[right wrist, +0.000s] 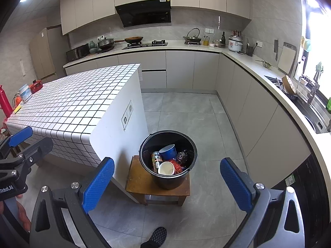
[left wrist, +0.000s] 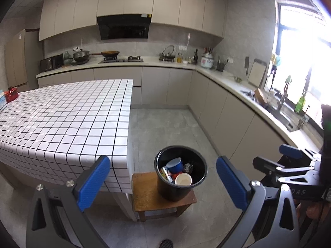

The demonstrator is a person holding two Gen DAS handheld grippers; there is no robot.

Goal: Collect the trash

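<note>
I am holding both tongs above the floor, and both are standing wide open with nothing between the pads. The left gripper (left wrist: 163, 177) is framing the black bucket (left wrist: 180, 192) straight ahead of and below its fingers; the right gripper (right wrist: 167, 184) is framing the same bucket (right wrist: 171, 179) likewise. Each tool is appearing at the edge of the other's view, so they are riding side by side and apart.

The bucket is standing upright on a small wooden stool (left wrist: 144, 196), just beside the end of the table with the checked cloth (left wrist: 62, 124), which lies ahead and to the left of both tongs. Inside the bucket I am noting a blue cup (right wrist: 168, 152), a white paper cup (right wrist: 166, 168) lying on its side, a dark can (right wrist: 156, 161), something red and a dark crumpled wrapper.

My judgement: the collecting step is near its end or between pieces, since neither tool is carrying anything and the near stretch of tabletop is showing no litter. At the far-left end of the table a red box (right wrist: 36, 86) and a white tub (right wrist: 25, 93) are standing; whether these count as trash I cannot tell.

The next move is calling for a sweep left toward that end, jaws kept open, clearing the table corner.
</note>
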